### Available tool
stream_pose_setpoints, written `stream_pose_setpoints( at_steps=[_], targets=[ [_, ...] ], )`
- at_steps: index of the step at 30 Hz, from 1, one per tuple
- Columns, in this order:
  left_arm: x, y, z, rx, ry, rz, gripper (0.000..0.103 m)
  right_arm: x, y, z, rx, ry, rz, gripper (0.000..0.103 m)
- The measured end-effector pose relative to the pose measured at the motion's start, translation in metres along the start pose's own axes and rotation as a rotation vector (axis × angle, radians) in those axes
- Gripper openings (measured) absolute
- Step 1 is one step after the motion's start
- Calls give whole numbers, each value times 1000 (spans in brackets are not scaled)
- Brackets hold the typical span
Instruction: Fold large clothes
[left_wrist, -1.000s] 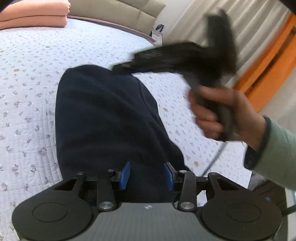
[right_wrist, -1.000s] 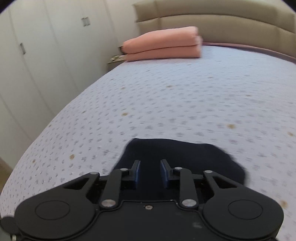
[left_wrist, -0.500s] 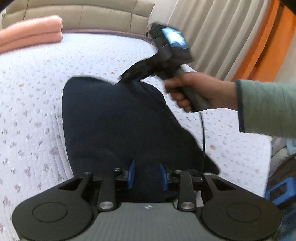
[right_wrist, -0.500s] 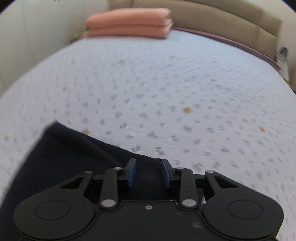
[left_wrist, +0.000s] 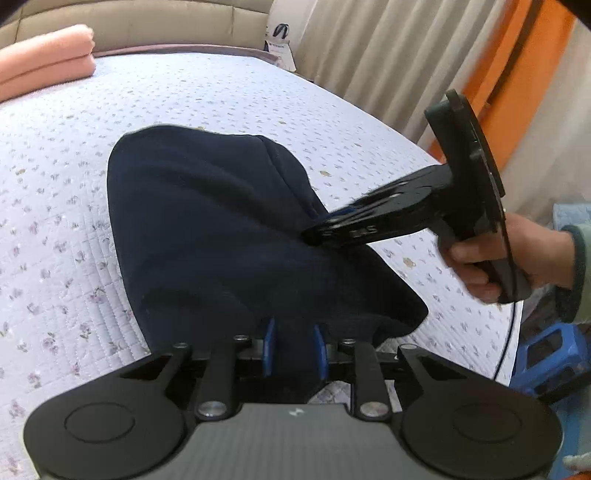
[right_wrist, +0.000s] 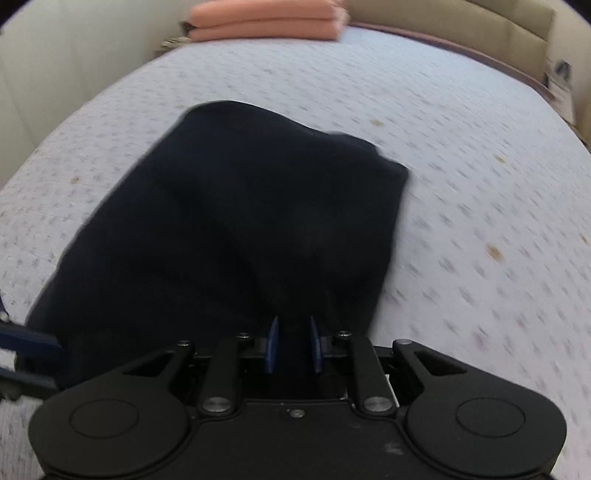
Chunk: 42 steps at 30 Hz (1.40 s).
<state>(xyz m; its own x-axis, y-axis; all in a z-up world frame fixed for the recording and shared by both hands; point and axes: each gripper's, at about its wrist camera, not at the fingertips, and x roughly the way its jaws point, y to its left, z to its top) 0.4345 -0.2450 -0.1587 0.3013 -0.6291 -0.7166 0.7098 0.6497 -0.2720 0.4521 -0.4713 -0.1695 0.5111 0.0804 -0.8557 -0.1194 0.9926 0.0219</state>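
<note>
The dark navy knit garment lies on the near part of the floral quilted bedspread, doubled over but lumpy, so folding looks partly done. The left gripper pinches its near edge and the right gripper its right side, jaws narrowly parted around cloth. Folded peach blankets sit far off.

a dark navy garment lies bunched and partly folded on the bed, its near edge lifted, its far edge rounded and flat.
</note>
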Motion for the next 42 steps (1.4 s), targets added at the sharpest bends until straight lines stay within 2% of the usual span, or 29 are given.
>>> stream_pose_setpoints(
  at_steps=[2,4,7,10,11,13,15,18,21,23,25,27,28,29,30,31,32,33,36,38,39,40,41,42],
  targets=[
    [-7,-4,1,4,5,-3,25,-18,10,2,12,-5,2,29],
    [-11,-4,3,-18,0,-19,26,-44,25,-5,-2,-46,53,29],
    [-9,-1,-3,-29,18,-10,26,-46,46,-19,-31,-22,121,29],
    [-3,3,-4,-62,20,-15,25,-14,52,-49,-79,82,54,23],
    [-3,4,-5,-74,20,-19,25,-6,46,-60,-70,117,30,14],
    [-1,5,-9,-78,30,-31,25,-14,30,-69,-19,120,61,10],
    [-4,4,-11,-76,35,-33,25,-27,21,-62,3,127,60,10],
    [-7,11,-10,-109,33,-49,25,-46,6,-31,-10,22,41,12],
    [1,18,-6,-143,35,-76,24,-36,3,19,-37,-128,8,14],
    [8,16,-3,-137,32,-80,24,-13,10,48,-64,-197,-2,21],
    [13,12,-1,-112,36,-68,24,15,18,69,-101,-215,36,20],
    [14,9,-2,-100,38,-63,24,52,21,76,-170,-174,-33,23],
    [14,9,-3,-103,37,-66,24,63,15,74,-175,-174,-67,24],
    [13,10,-4,-112,35,-75,24,69,7,73,-156,-181,-96,31],
    [12,12,-5,-125,31,-86,24,71,-2,73,-129,-181,-121,31],
    [12,14,-6,-141,29,-97,24,69,-10,73,-96,-175,-130,37],
    [13,16,-7,-153,27,-101,24,64,-22,72,-52,-169,-123,38],
    [13,17,-8,-162,24,-107,24,62,-26,72,-37,-152,-156,39],
    [13,21,-7,-211,19,-124,25,48,-26,74,-47,-139,-192,40],
    [9,26,-4,-260,6,-150,26,26,-28,63,-20,-144,-182,41],
    [3,27,-1,-268,-12,-151,28,15,-29,58,5,-150,-174,45],
    [-3,29,2,-268,-36,-146,31,5,-34,52,46,-154,-156,60],
    [-11,32,6,-272,-63,-138,38,3,-42,47,86,-159,-134,72],
    [-19,36,11,-281,-89,-130,46,-4,-48,40,133,-167,-106,76]
  ],
)
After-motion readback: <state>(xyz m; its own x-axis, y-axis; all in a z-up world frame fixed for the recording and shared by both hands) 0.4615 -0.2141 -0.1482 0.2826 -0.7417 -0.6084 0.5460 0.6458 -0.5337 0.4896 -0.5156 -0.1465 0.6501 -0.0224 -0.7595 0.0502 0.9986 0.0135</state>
